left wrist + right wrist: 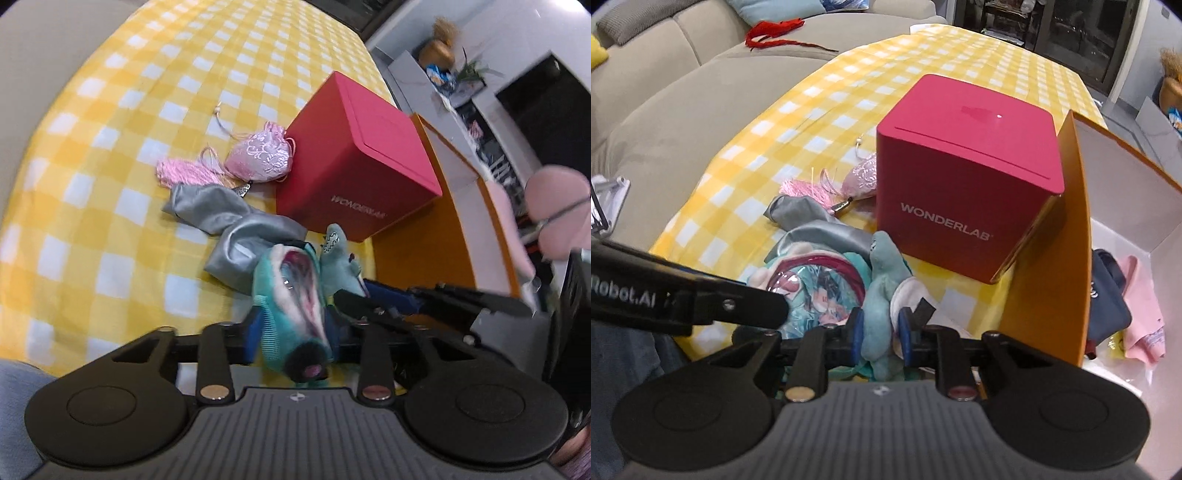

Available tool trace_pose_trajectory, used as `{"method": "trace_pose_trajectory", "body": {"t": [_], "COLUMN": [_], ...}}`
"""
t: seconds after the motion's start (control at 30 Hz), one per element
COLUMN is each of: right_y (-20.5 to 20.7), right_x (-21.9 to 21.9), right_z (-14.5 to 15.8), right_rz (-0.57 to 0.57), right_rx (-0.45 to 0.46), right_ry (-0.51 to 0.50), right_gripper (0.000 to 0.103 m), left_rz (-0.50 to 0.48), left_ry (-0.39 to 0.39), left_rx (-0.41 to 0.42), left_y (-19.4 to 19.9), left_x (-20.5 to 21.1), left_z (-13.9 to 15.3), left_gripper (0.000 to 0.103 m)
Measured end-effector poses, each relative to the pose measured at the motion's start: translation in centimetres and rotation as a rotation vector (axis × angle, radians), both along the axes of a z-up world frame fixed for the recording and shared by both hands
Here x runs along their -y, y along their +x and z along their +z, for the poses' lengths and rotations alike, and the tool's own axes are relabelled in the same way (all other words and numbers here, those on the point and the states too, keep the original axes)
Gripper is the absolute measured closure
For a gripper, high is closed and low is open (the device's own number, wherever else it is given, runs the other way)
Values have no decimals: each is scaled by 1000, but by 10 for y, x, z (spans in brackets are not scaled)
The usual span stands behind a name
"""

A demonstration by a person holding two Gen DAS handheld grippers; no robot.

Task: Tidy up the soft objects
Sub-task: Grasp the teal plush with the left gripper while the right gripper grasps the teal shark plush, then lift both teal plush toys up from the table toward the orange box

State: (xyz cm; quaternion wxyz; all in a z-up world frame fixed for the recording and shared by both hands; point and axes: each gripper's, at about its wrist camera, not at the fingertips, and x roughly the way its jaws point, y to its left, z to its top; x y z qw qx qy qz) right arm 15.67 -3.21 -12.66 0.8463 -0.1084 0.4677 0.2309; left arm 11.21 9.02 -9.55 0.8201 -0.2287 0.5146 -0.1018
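While the yellow-and-white checked cloth (746, 155) takes up the left of the right wrist view, with a beige sofa (683, 92) behind it and a red cord (775, 33) lying on the cushions, the soft things gather nearer the middle. A pink brocade pouch (860, 181) with a pink tassel (805, 190) lies on the cloth, just left of the red box (964, 177) marked WONDERLAB. In front of the pouch lies a crumpled grey satin bag (812, 225), and touching its near edge is a round teal plush (816, 284) with a clear, red-rimmed window. The left gripper (291, 328) has its blue pads either side of this round plush; the picture is blurred there, and I cannot tell whether the pads press on it or only stand beside it, about half open. Its black finger reaches in from the left of the right wrist view. Just right of the round plush is a small teal plush toy (882, 295), upright between the blue pads of the right gripper (881, 332), which is closed narrowly on the toy's body. To the right of the red box stands an orange box (1049, 258), white inside, with its flap up. In it lie a navy cloth (1108, 295) and a pink cloth (1141, 306), touching one another
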Motion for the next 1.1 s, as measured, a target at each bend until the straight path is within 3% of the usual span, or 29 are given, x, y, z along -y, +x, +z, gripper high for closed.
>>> {"method": "trace_pose_trajectory", "body": {"t": [0.13,0.33,0.5,0.67,0.8,1.1], "right_y": [2,1,4,4,5,-6], "right_x": [7,3,7,7,8,15], "right_z": [0,-2,-3,-3,-2,20], "right_rz": [-13,-2,-15,-14,-20,-47], "right_rx": [-22,-16,-33,-29,-33,33], "right_ry": [41,28,49,45,54,16], "right_gripper": [84,84,84,84,84,86], "left_rz": [55,84,133,57,61,62], "left_ry": [-71,10,-3,62,63,95], "left_rx": [-38,-101,-115,-83,-56,43], "left_y": [6,19,20,19,13,-5], "left_x": [-4,1,-8,6,4,15], "left_z": [-15,-38,-48,-44,-36,0], "left_gripper": [47,48,45,59,68,79]}}
